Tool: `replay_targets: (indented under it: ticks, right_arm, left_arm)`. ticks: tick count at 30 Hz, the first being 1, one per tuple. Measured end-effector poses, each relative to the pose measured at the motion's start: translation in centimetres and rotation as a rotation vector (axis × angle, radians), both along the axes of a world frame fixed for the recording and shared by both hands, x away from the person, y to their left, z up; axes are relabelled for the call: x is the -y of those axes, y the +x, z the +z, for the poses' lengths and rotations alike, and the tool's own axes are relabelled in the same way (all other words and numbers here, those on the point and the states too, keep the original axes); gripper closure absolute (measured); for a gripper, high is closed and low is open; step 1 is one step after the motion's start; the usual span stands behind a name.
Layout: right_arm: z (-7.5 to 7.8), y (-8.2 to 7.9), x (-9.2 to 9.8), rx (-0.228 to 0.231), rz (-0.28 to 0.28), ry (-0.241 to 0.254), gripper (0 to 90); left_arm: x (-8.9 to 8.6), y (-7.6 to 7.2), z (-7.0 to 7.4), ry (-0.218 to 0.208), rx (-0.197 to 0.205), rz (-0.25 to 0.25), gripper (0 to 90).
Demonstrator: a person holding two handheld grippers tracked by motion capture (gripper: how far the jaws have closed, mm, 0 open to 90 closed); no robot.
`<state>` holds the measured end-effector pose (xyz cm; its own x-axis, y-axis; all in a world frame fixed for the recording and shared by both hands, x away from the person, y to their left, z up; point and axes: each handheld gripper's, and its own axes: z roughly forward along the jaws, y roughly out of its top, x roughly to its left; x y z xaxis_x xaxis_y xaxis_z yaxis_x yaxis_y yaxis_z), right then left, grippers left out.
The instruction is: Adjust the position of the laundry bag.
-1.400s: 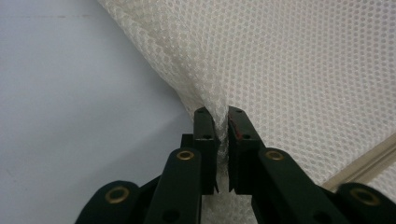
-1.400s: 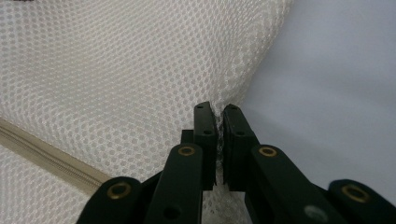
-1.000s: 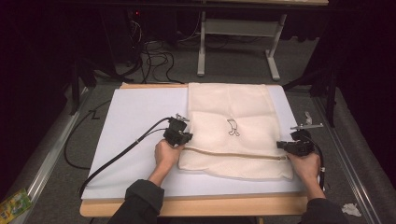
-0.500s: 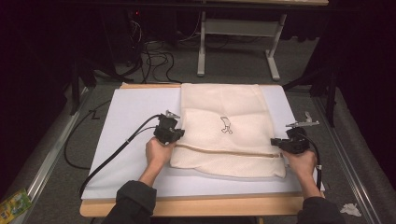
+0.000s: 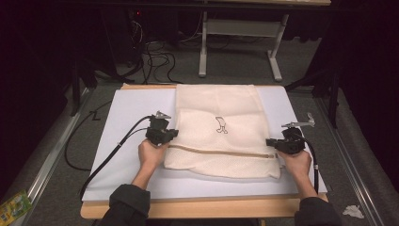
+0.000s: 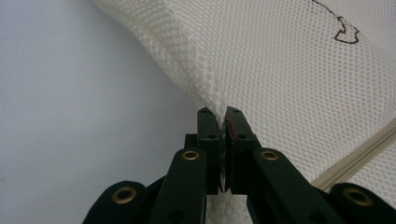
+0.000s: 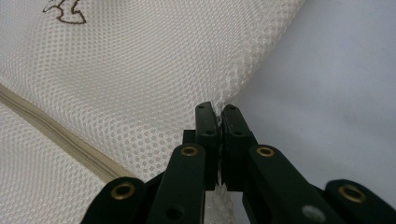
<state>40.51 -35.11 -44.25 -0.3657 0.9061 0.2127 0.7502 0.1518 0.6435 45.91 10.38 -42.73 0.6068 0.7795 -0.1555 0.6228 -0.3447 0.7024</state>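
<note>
The desk (image 5: 131, 117) carries a white sheet, and on it lies a cream mesh laundry bag (image 5: 221, 132), spread flat between the two grippers with its zipper (image 5: 219, 151) running from one side edge toward the other. A small dark emblem (image 5: 221, 125) sits on the mesh beyond the zipper, farther from the person than either set of fingers.

The left gripper (image 5: 165, 136) has its fingers (image 6: 208, 135) clenched on the bag's left edge; in the left gripper view a thin fold of mesh is pinched between them and the fabric rises away ahead of the tips. The right gripper (image 5: 273, 143) mirrors this, its fingers (image 7: 206, 133) clamped on the right edge, with the zipper tape off to the side of the tips.

The step in hand looks like carrying or folding the bag by both side edges. To do it well, both hands should probably travel together at the same height, keeping light tension across the mesh so it neither sags nor slips out. The pinch is shallow, so a sudden pull could likely free an edge.
</note>
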Motion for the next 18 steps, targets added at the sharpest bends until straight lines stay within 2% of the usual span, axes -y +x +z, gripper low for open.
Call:
replay_targets:
  ticks: [5, 11, 18]
  right_arm:
    - [0.1, 0.2, -0.5, 0.011, 0.011, 0.009, 89.1]
    - [0.7, 0.2, -1.4, 0.025, 0.031, 0.023, 89.1]
    - [0.3, 0.6, -2.7, 0.023, 0.053, 0.033, 89.1]
  left_arm:
    - [-0.6, -0.1, 0.0, 0.010, 0.001, 0.005, 87.0]
    - [-2.0, -0.5, 0.2, -0.003, 0.008, 0.024, 86.9]
    - [-3.6, -0.6, 0.1, -0.023, 0.011, 0.054, 86.9]
